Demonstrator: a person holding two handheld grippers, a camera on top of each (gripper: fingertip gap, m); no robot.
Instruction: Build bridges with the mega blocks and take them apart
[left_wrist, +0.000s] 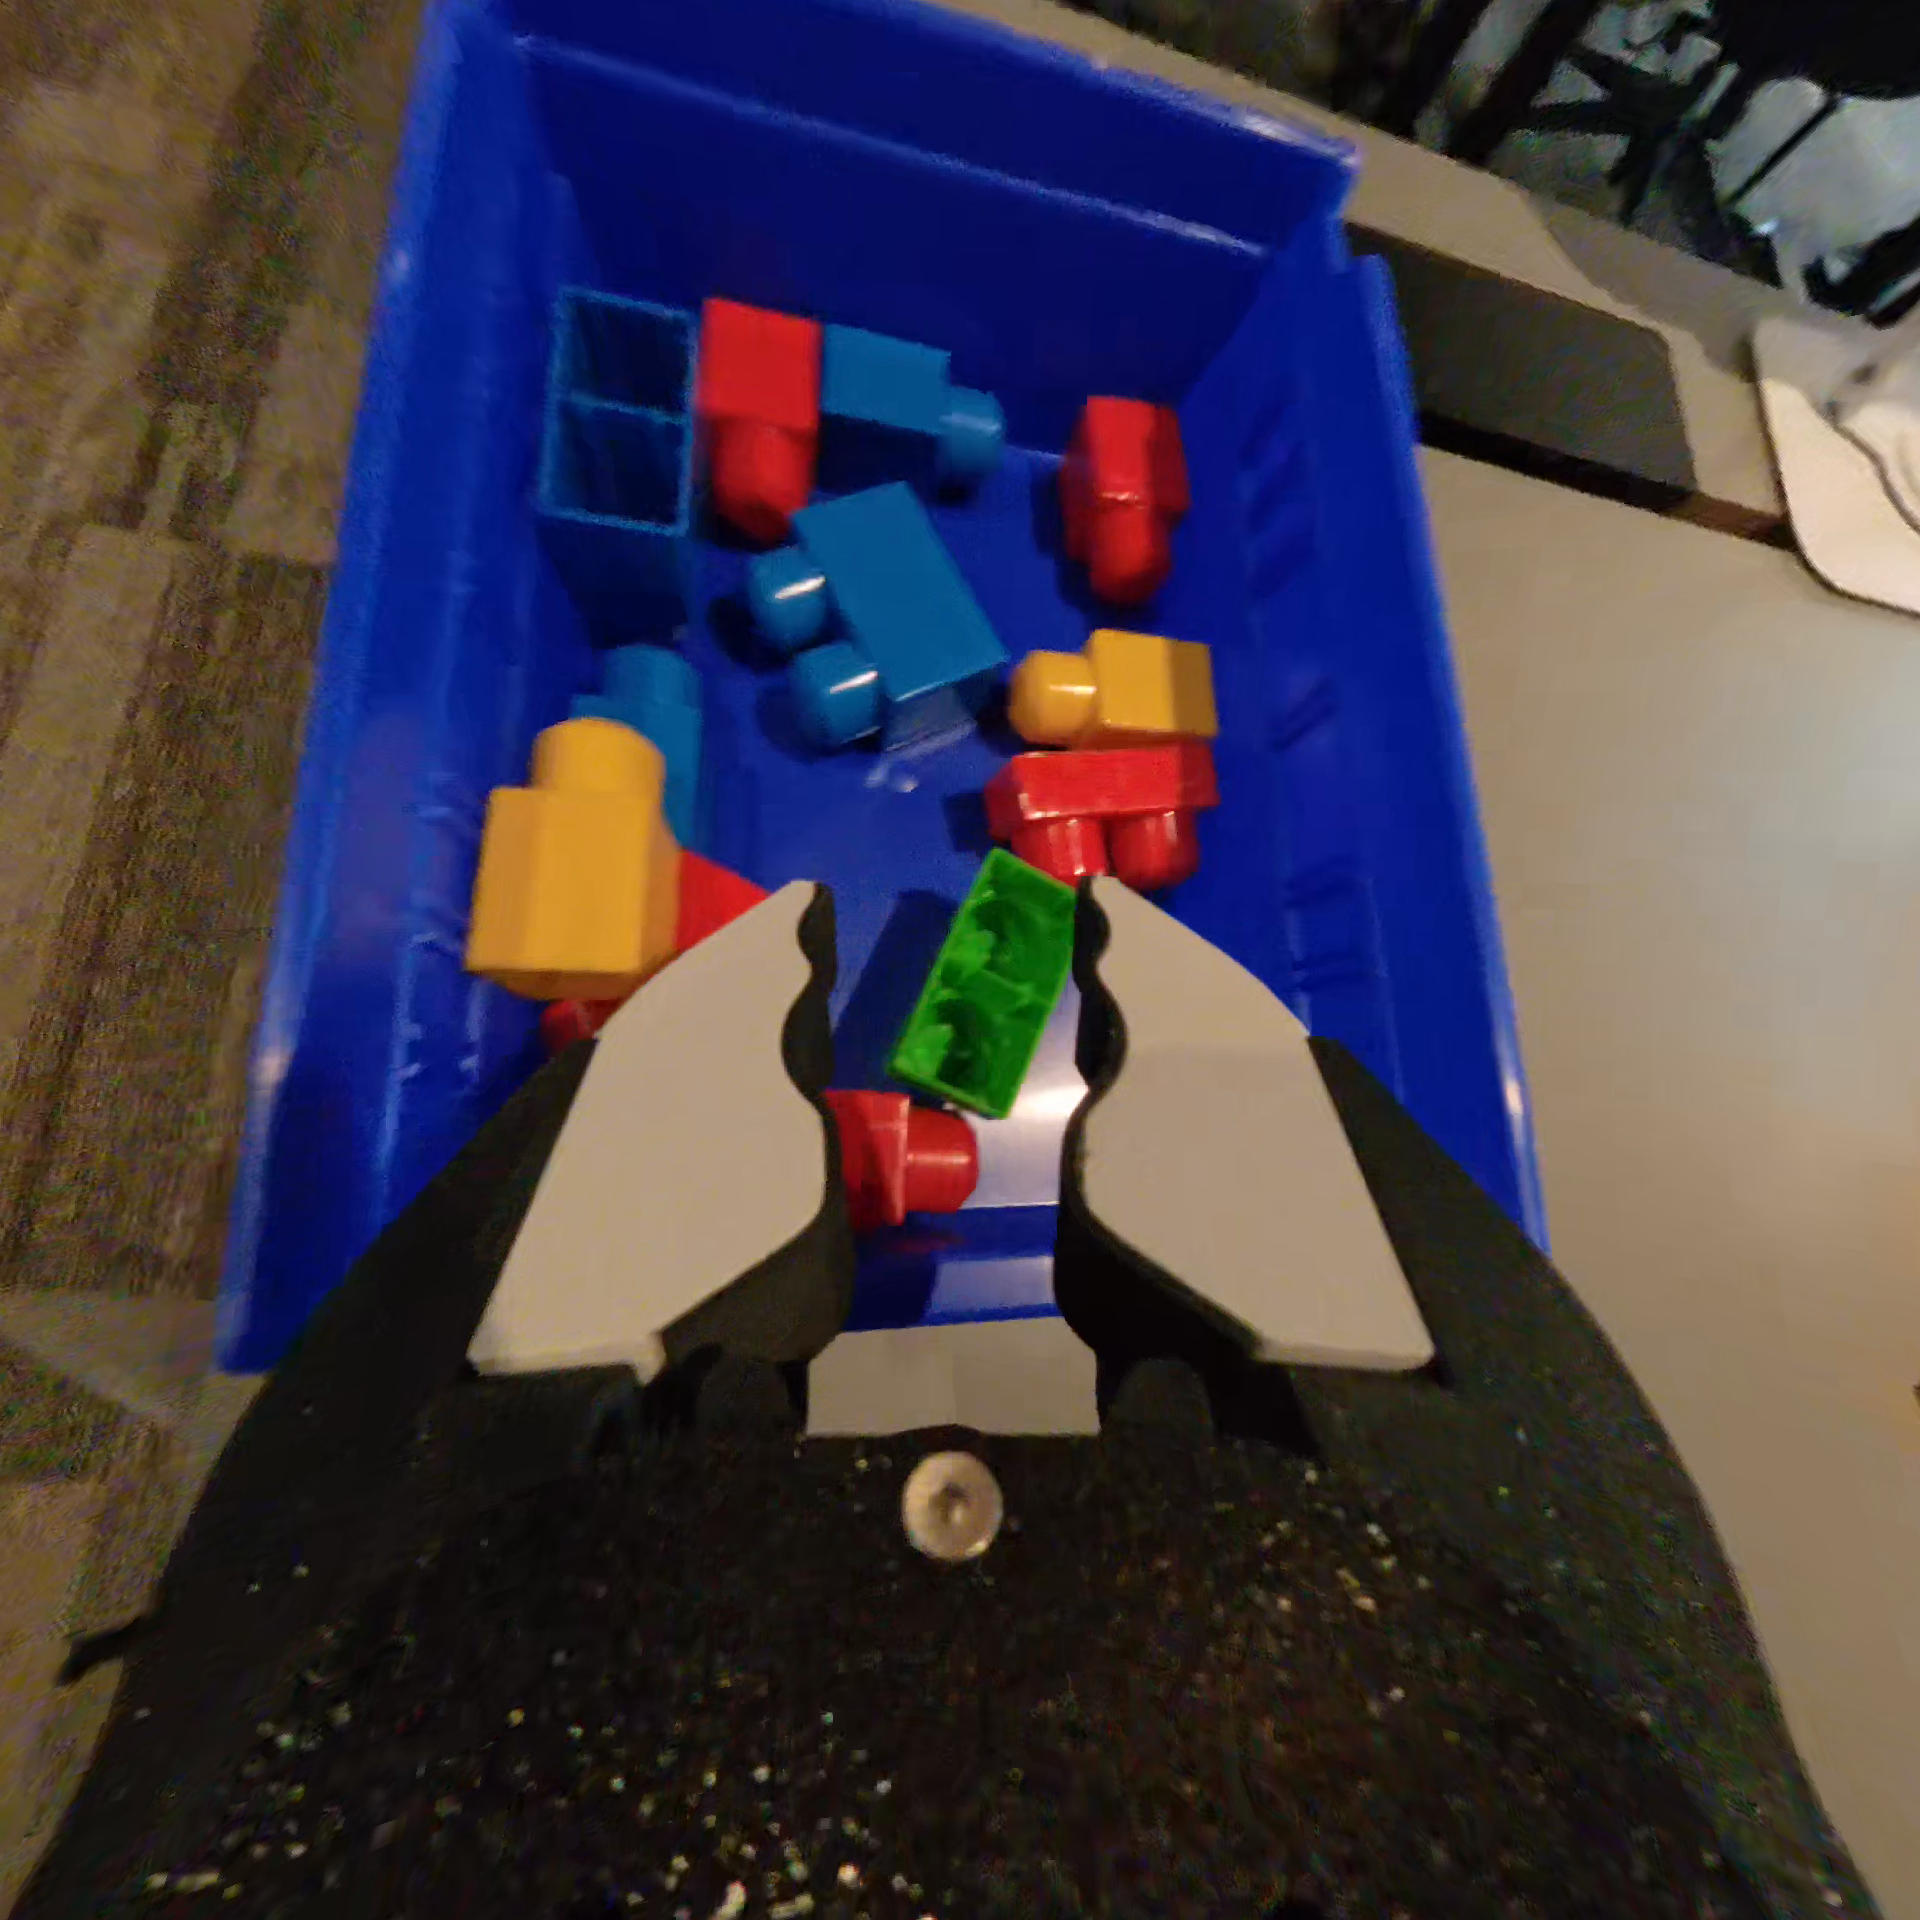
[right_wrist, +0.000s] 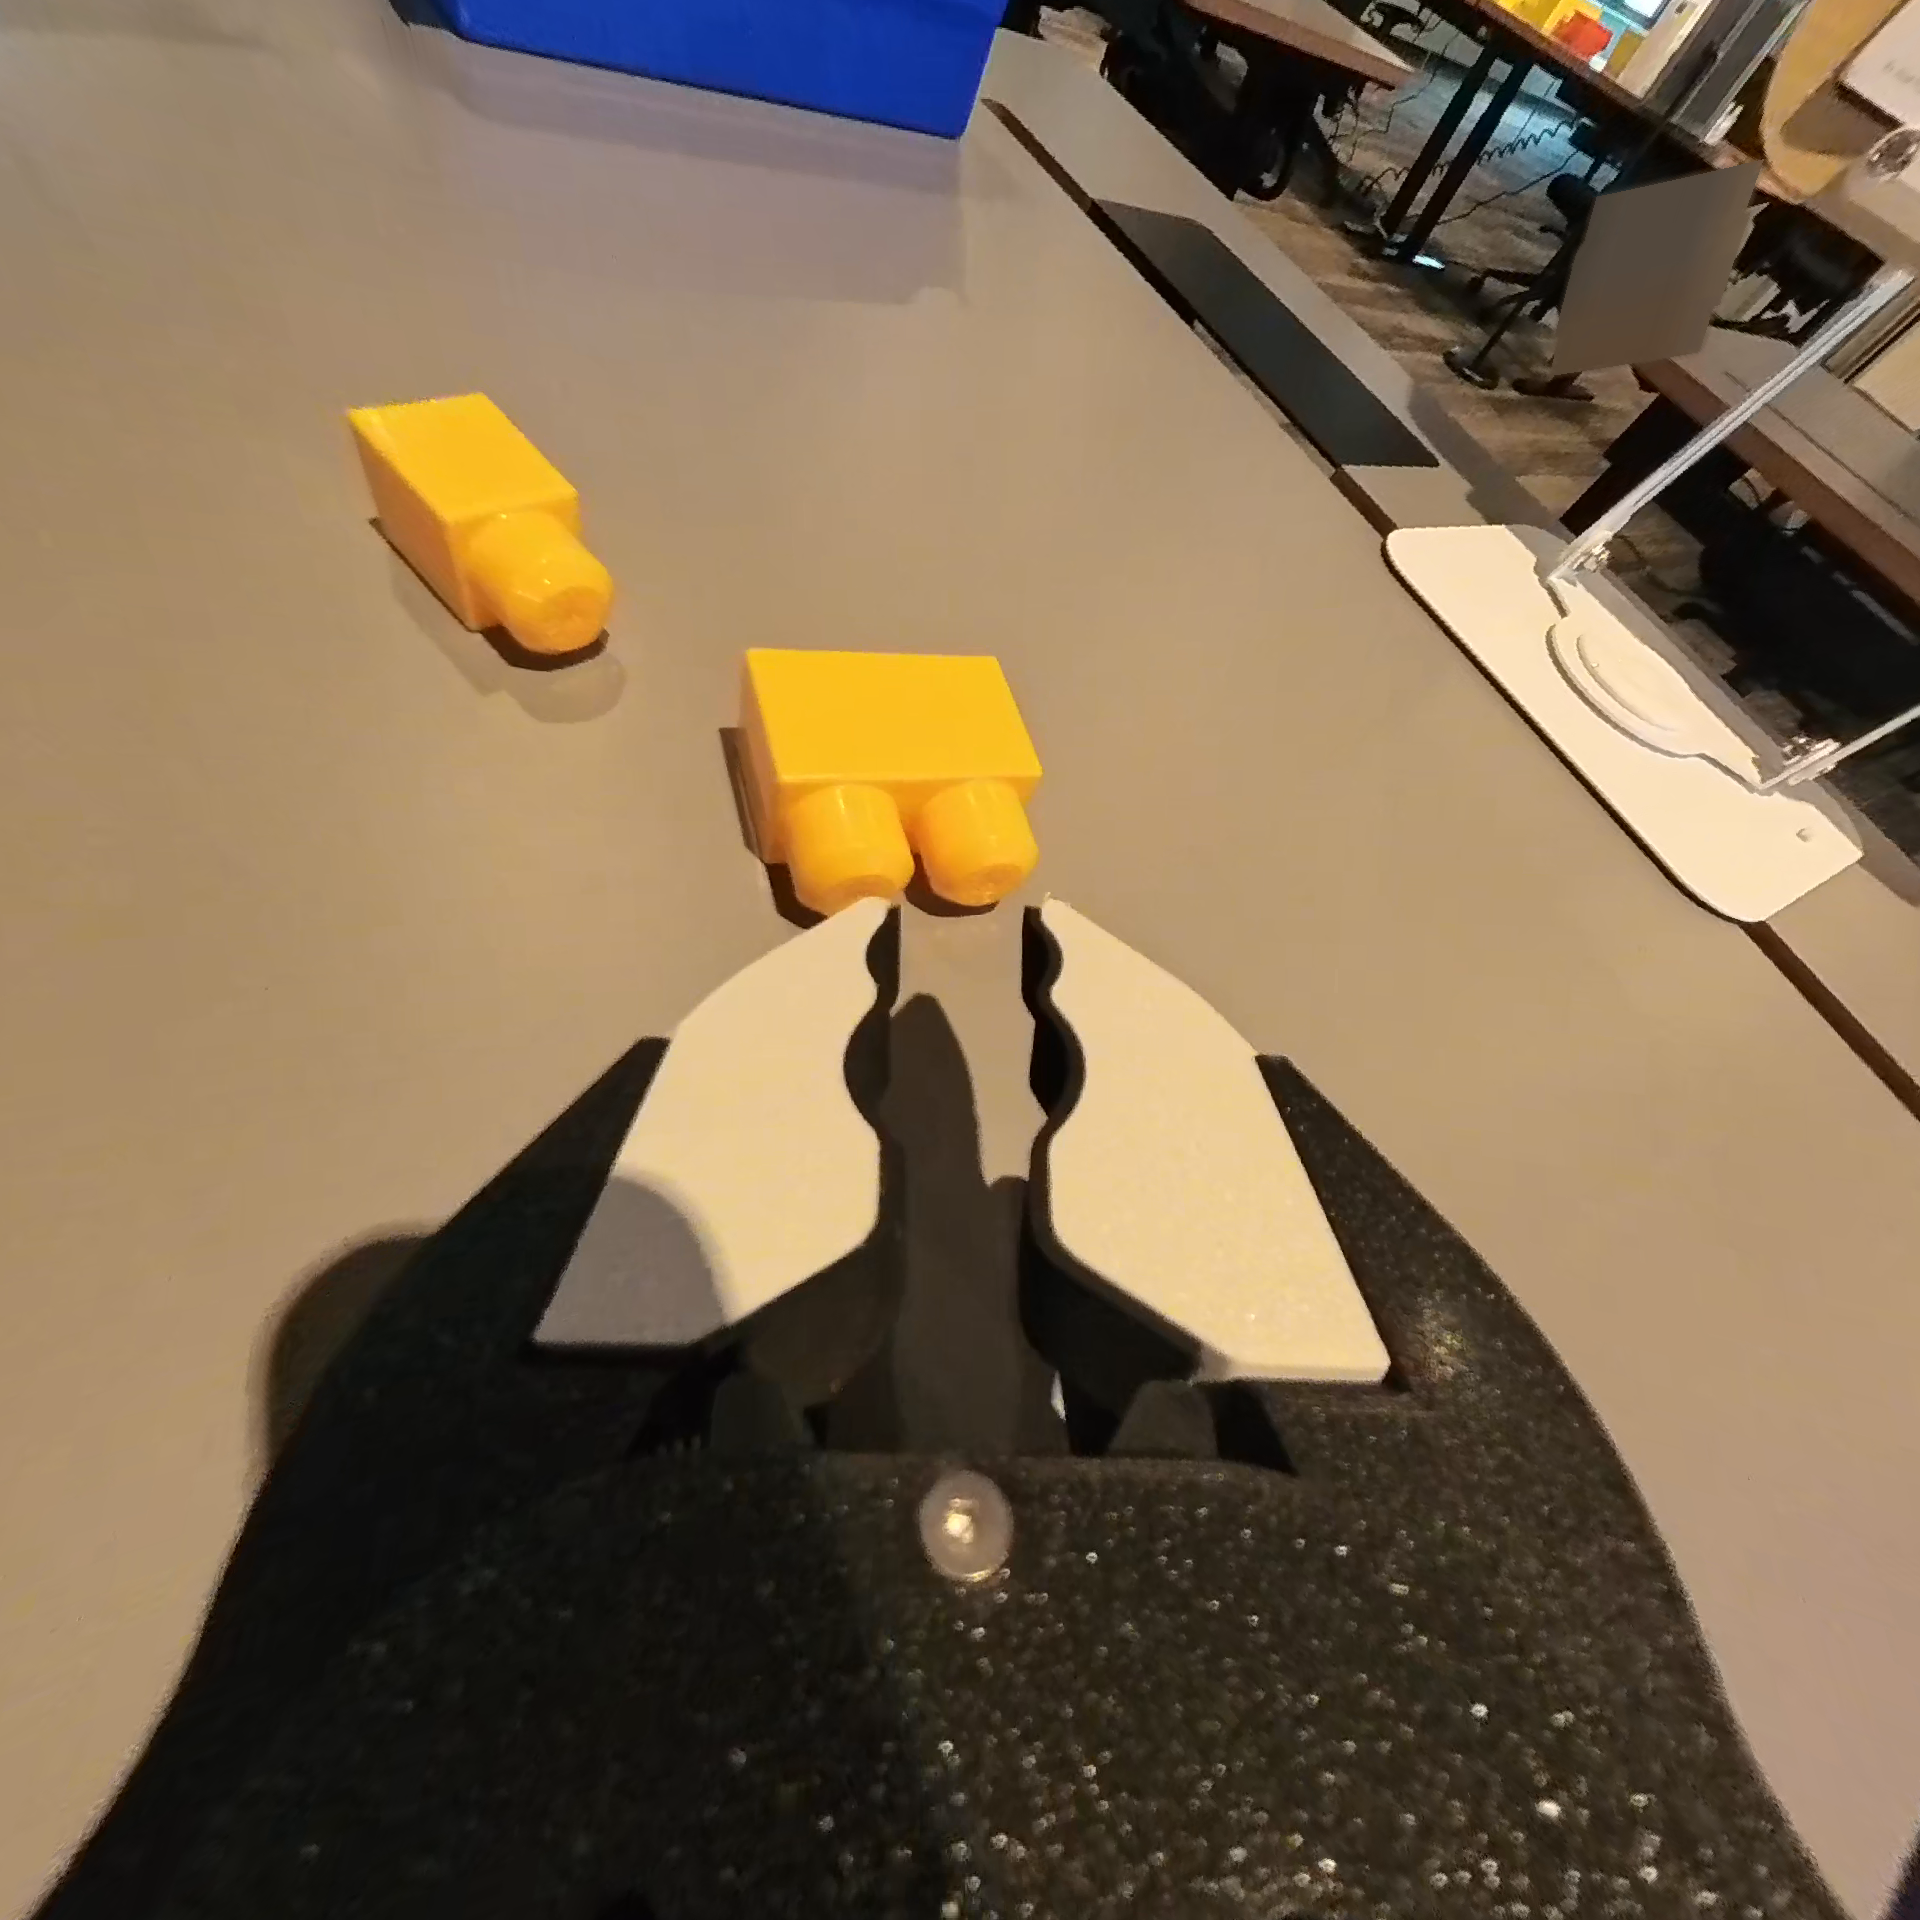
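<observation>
My left gripper (left_wrist: 945, 894) is open above a blue bin (left_wrist: 343, 831) of mega blocks. A green two-stud block (left_wrist: 987, 987) lies hollow side up between my fingertips, lower in the bin. A red block (left_wrist: 904, 1153) lies just nearer. Red, blue and yellow blocks (left_wrist: 571, 883) fill the rest of the bin. My right gripper (right_wrist: 961, 909) is open and empty over the grey table, its tips just short of a yellow two-stud block (right_wrist: 883, 748) lying on its side, studs toward me. A yellow one-stud block (right_wrist: 468, 509) lies to its far left.
The blue bin (right_wrist: 727, 42) stands at the table's far edge in the right wrist view. A white lamp base (right_wrist: 1621, 717) with a clear arm sits at the right. A black strip (right_wrist: 1268, 332) runs along the table's right side. Carpet floor lies left of the bin. The grippers' ends are close to 60 cm from one another.
</observation>
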